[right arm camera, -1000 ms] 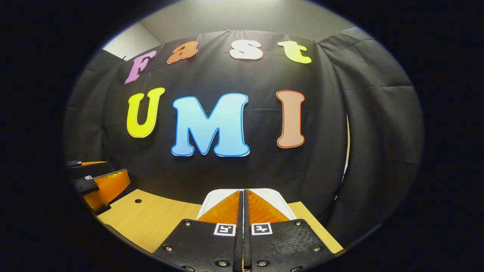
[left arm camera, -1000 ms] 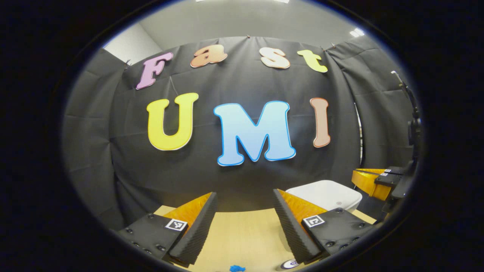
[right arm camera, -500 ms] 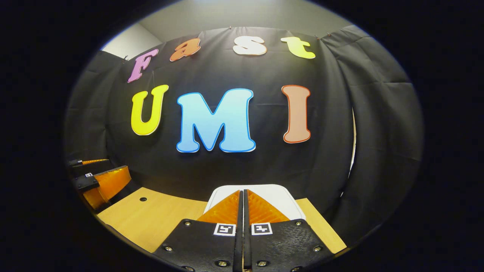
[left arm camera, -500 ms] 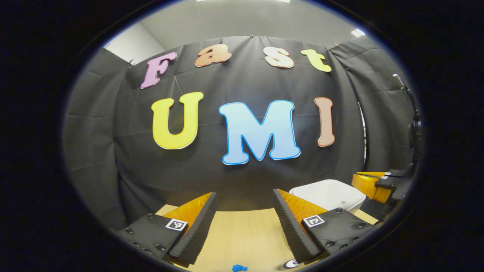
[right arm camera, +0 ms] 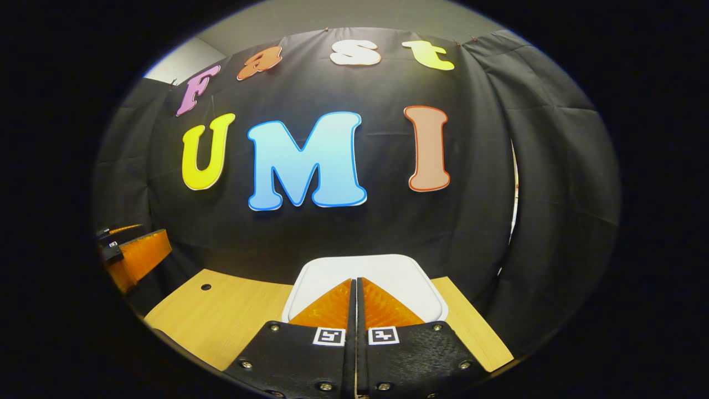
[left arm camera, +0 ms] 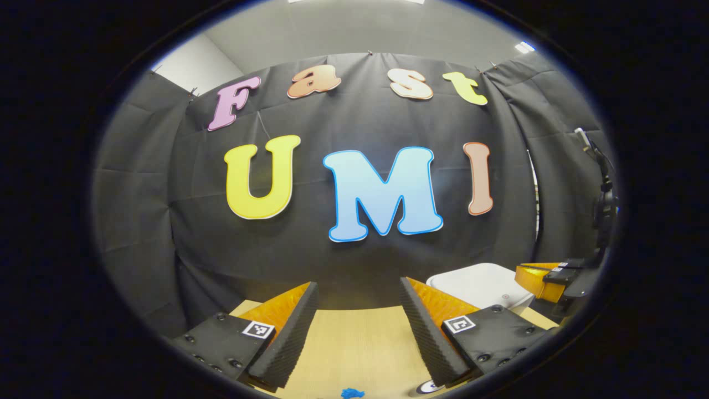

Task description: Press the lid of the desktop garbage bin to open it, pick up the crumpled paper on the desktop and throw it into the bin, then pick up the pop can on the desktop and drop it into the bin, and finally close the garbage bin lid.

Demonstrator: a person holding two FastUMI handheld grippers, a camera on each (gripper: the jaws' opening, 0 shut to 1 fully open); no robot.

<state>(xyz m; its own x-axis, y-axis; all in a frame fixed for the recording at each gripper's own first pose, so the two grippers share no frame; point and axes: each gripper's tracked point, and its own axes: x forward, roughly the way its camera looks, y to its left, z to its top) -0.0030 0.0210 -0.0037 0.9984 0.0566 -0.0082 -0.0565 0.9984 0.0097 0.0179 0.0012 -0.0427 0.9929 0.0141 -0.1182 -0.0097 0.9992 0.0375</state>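
While the left gripper (left arm camera: 357, 310) hangs with its jaws wide apart and nothing between them, it takes no part in the present step. In the left gripper view a small blue scrap (left arm camera: 352, 393) lies on the desk (left arm camera: 354, 343) at the near edge, below the gap between the fingers; whether it is the crumpled paper cannot be told. Just to its right, at the same near edge, a round top (left arm camera: 425, 387) shows partly behind the finger and may be the pop can; too little is visible to confirm.

Further right, the bin (left arm camera: 479, 284) stands toward the far right corner of the desk, with its white lid (left arm camera: 487, 280) flat and closed. The right gripper (left arm camera: 540, 279) shows at the lid's right edge in this view.

In the right gripper view the right gripper (right arm camera: 355, 288) has its jaws pressed together on nothing, with the tips directly over the near part of the lid (right arm camera: 388, 271). Compared with a second ago, the lid takes up more of this view and the booth wall sits higher, which indicates the gripper has tipped downward and moved closer. Contact with the lid cannot be confirmed.

Judgement: the task is at its first step, the press to open. The lid has not yet risen. The paper and can steps remain.
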